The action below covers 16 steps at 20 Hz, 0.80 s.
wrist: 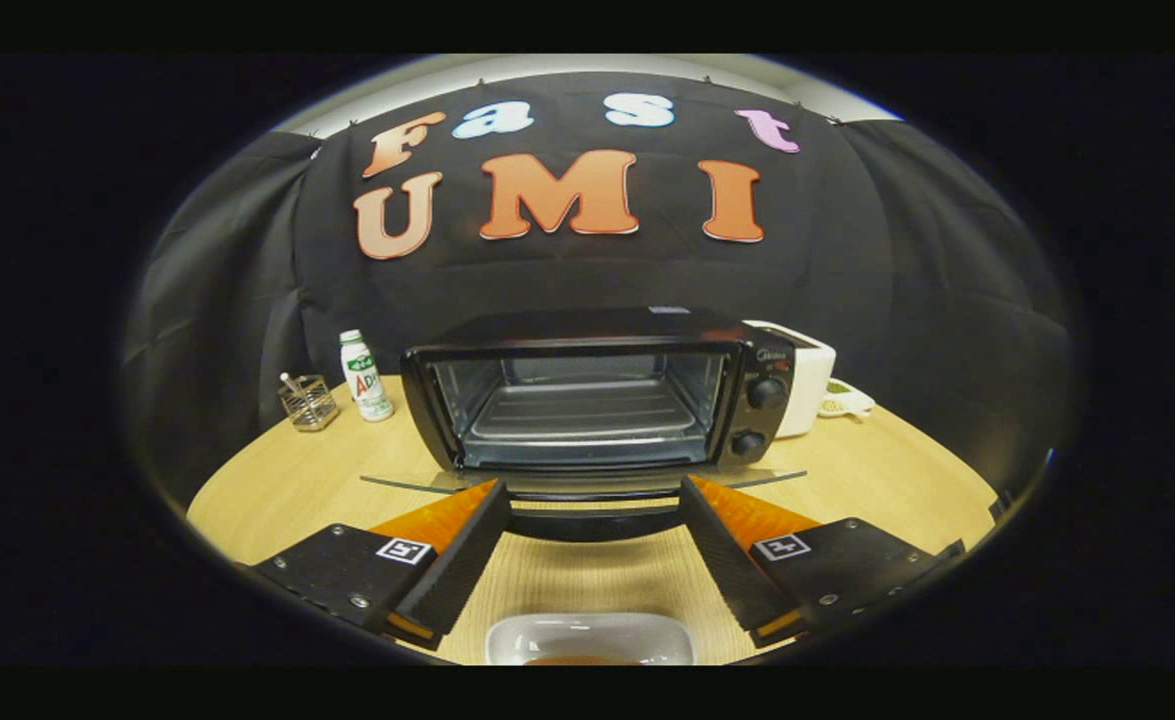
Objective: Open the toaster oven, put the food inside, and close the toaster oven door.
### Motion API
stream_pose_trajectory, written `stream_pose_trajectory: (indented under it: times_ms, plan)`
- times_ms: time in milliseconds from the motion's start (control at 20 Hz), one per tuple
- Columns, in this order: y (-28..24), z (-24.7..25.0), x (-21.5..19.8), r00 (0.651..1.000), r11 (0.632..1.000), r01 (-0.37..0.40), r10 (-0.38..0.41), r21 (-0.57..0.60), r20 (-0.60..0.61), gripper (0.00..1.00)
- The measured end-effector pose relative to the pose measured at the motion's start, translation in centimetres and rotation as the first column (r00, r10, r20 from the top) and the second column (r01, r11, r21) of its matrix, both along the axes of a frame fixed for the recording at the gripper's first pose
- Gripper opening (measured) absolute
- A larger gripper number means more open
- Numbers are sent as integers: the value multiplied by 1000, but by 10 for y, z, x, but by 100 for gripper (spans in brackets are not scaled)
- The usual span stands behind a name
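Nearest to the camera, low between the two fingers, stands a shallow white dish (pixel 589 636) on the wooden table (pixel 277 480); something brownish lies in it, but I cannot tell what it is. Both fingers of the gripper (pixel 592 495) are spread wide apart and hold nothing; the gap between their tips is about as wide as the oven handle. Just ahead of the tips hangs the dark curved handle (pixel 593 522) of the glass door (pixel 587 482), which is folded down flat toward the fingers; the tips seem to reach its edge, but I cannot tell whether they touch it. Beyond the door stands the black toaster oven (pixel 597 395), open; its inside shows a metal tray (pixel 584 415) with nothing on it, and two knobs (pixel 759 415) sit on its right panel. On the left of the oven stands a small white bottle (pixel 365 376); further left a small wire holder (pixel 308 402). Behind the oven's right side stands a white appliance (pixel 807 385), touching or nearly so.
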State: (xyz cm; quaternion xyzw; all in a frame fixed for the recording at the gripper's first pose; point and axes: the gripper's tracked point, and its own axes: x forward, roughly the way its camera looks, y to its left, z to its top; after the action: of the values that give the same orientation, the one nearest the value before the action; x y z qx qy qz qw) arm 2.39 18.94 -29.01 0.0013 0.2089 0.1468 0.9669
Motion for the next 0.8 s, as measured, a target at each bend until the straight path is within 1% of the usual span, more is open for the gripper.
stream_pose_trajectory:
  times_ms: [150, 250, 450, 600, 800]
  plan:
    - [-2, -29, -15, 998, 1000, -1, 0, -12, -63, 100]
    - [-5, -57, -27, 991, 1000, 2, -4, -15, -132, 100]
    - [-7, -85, -26, 977, 1000, 16, -18, -10, -212, 100]
    - [-10, -75, -29, 982, 1000, 7, -9, -9, -190, 100]
    - [-18, -50, -42, 988, 1000, 8, -7, 10, -153, 100]
